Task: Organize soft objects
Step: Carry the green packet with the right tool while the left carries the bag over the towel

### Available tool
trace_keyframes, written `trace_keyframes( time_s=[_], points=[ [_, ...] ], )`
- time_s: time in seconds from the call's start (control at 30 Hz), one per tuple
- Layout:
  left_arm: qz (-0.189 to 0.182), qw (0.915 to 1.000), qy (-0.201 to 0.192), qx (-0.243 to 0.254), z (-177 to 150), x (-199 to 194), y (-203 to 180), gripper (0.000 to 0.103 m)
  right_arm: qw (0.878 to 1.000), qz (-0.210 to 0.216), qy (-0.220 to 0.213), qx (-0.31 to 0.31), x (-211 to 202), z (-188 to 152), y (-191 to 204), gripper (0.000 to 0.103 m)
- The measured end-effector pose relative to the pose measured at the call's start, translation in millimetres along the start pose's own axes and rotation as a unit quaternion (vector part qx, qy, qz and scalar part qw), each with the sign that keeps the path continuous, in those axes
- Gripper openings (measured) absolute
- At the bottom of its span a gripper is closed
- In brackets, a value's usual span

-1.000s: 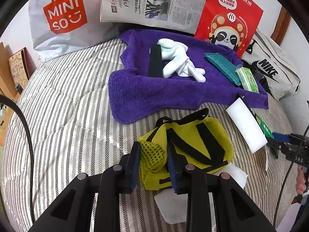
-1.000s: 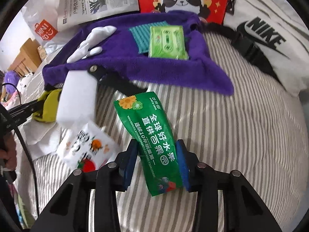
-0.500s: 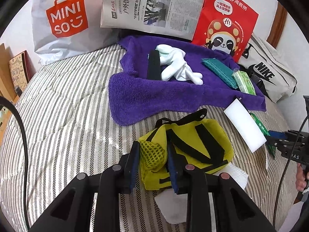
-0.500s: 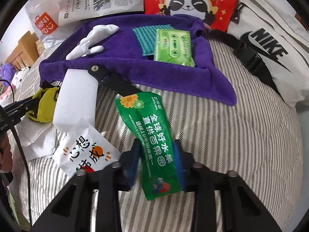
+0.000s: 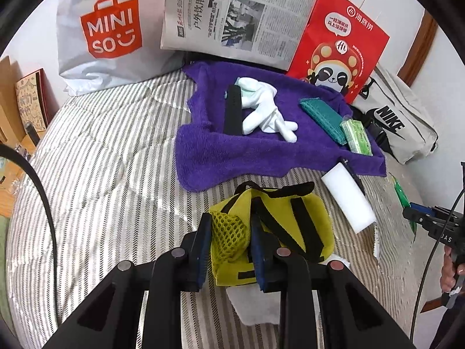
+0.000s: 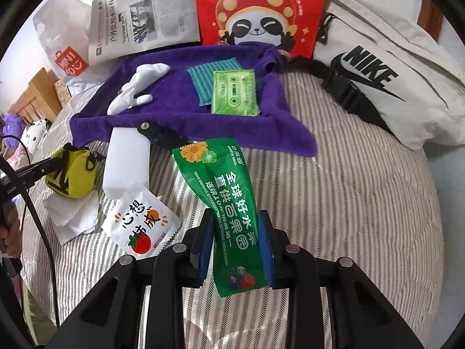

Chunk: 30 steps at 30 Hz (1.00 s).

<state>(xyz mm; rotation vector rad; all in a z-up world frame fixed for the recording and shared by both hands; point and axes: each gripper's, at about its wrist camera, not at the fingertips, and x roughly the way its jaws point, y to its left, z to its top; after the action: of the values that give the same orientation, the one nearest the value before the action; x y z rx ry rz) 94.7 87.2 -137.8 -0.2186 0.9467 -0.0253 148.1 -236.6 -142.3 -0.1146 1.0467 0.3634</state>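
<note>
My left gripper [image 5: 229,229] is shut on the mesh corner of a yellow pouch [image 5: 279,226] with black straps and holds it above the striped bed. My right gripper [image 6: 235,232] is shut on a green snack packet [image 6: 232,203], lifted off the bed. A purple towel [image 5: 261,148] lies ahead with a white glove [image 5: 267,113], a black strap [image 5: 232,110], a teal cloth [image 5: 319,116] and a green tissue pack [image 6: 235,93] on it. A white foam block [image 6: 128,160] lies at the towel's near edge.
A white snack sachet [image 6: 142,224] and white paper tissues [image 6: 72,215] lie on the striped bedcover [image 6: 363,203]. At the back stand a Miniso bag [image 5: 107,35], a newspaper [image 5: 232,17], a red panda bag [image 5: 340,49] and a Nike bag [image 6: 377,78].
Both grippers have lifted and drawn back a little with their loads. The green packet has risen off the bed and the white sachet beneath shows fully.
</note>
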Motion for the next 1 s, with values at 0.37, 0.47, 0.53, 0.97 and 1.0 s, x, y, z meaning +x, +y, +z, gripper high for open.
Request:
trace_keyframes(
  time_s=[0.37,0.47,0.53,0.97,1.0],
  points=[
    [0.0,0.9998,-0.019,0.001,12.9,-30.7,-4.1,0.024,1.0,0.007,-0.012,0.017,-17.0,7.8,-7.1,0.029],
    [0.001,0.9998,-0.022,-0.003,17.0,-34.6,-4.6,0.024,1.0,0.007,-0.017,0.016,-20.3,13.0,-6.6,0.029],
    [0.003,0.9996,-0.027,-0.007,19.2,-37.1,-4.8,0.024,1.0,0.006,-0.019,0.016,-21.4,17.7,-6.2,0.029],
    [-0.007,0.9993,-0.037,-0.006,44.3,-38.2,-13.7,0.024,0.999,0.015,-0.036,0.013,-30.2,49.9,2.6,0.029],
    [-0.007,0.9993,-0.037,-0.005,46.0,-37.5,-14.3,0.024,0.999,0.016,-0.038,0.013,-31.0,53.2,3.4,0.029]
  ],
)
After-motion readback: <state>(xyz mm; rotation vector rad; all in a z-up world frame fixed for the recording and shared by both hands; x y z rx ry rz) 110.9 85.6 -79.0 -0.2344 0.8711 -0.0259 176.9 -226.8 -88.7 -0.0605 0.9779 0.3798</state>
